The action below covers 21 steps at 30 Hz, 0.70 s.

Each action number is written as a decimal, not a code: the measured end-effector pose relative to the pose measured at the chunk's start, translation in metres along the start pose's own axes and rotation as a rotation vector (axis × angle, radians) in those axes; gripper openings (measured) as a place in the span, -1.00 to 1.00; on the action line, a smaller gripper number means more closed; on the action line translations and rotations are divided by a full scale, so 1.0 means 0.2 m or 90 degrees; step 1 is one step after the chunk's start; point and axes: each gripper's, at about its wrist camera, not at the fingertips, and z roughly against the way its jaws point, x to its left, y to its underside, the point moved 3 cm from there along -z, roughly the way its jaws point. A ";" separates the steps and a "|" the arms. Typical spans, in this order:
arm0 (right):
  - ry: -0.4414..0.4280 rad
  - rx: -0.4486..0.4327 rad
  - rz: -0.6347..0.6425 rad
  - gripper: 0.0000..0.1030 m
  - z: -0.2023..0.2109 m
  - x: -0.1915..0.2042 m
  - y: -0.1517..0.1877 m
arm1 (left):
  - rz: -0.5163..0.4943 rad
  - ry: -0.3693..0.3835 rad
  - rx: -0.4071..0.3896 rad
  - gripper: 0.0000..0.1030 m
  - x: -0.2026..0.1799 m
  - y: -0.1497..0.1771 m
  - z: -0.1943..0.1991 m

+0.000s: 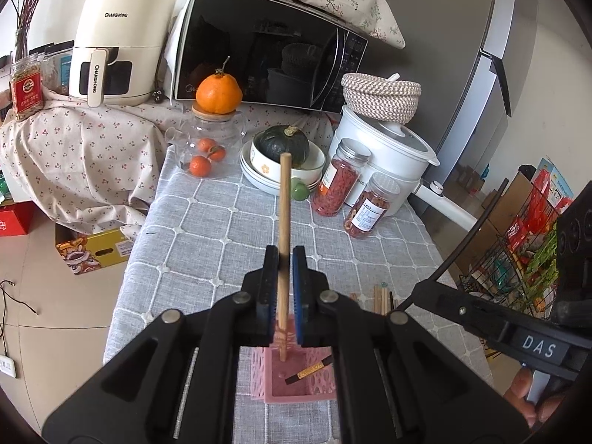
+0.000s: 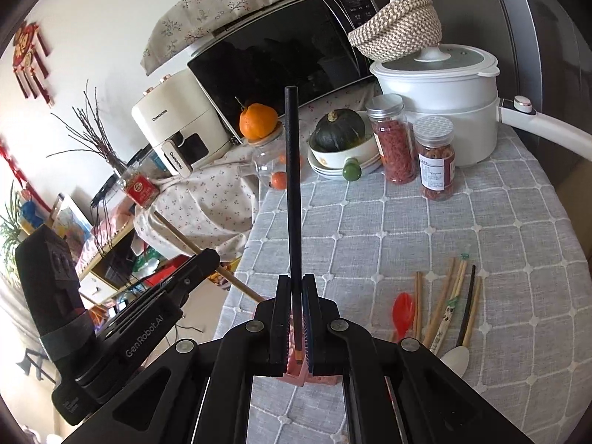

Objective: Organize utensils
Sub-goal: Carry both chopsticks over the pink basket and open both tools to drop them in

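Observation:
My left gripper (image 1: 285, 259) is shut on a wooden chopstick (image 1: 284, 203), its lower end inside a pink perforated holder (image 1: 288, 388) on the table. A black chopstick with a gold band (image 1: 309, 370) lies slanted in the holder. My right gripper (image 2: 296, 285) is shut on a black chopstick (image 2: 292, 185) and holds it over the pink holder (image 2: 296, 370), which is mostly hidden by the jaws. Loose utensils (image 2: 444, 310) lie on the cloth to the right: wooden chopsticks, a red spoon (image 2: 402, 310), a white spoon (image 2: 457, 359). The left gripper (image 2: 207, 259) shows at left.
The grey checked tablecloth (image 1: 207, 229) carries stacked bowls with a green squash (image 1: 283, 144), a glass jar with oranges (image 1: 211, 148), two spice jars (image 1: 338, 181), a white electric pot (image 1: 384, 148) and a microwave (image 1: 266, 44). The table's left edge drops to the floor.

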 end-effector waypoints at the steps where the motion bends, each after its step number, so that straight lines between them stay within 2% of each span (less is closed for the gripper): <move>1: -0.001 0.001 -0.004 -0.86 -0.01 -0.01 0.00 | 0.001 0.000 -0.001 -0.87 0.00 0.00 0.00; 3: -0.009 0.000 -0.014 -0.82 -0.02 -0.02 0.00 | 0.004 0.002 -0.001 -0.83 0.00 0.00 0.01; 4: -0.011 0.000 -0.018 -0.81 -0.02 -0.03 0.00 | 0.005 0.001 -0.001 -0.68 0.00 -0.01 0.01; 5: -0.015 -0.003 -0.019 -0.79 -0.01 -0.03 0.00 | 0.006 0.001 -0.005 -0.44 0.00 -0.01 0.03; 6: -0.019 -0.009 -0.018 -0.77 0.00 -0.03 -0.01 | 0.007 0.001 -0.011 -0.31 0.00 -0.02 0.04; 7: -0.024 -0.016 -0.015 -0.71 0.02 -0.03 -0.01 | 0.009 0.001 -0.017 -0.09 -0.01 -0.02 0.06; 8: -0.031 -0.024 -0.009 -0.67 0.04 -0.03 -0.02 | 0.010 0.001 -0.022 0.02 -0.01 -0.03 0.07; 13: -0.048 -0.072 0.014 -0.25 0.19 -0.03 -0.05 | 0.010 -0.014 -0.031 0.33 -0.01 -0.03 0.13; 17: -0.044 -0.108 0.027 -0.06 0.33 -0.05 -0.07 | -0.003 -0.042 -0.037 0.57 -0.03 -0.01 0.18; 21: -0.038 -0.128 0.036 0.21 0.43 -0.09 -0.07 | -0.023 -0.051 -0.034 0.67 -0.06 0.02 0.23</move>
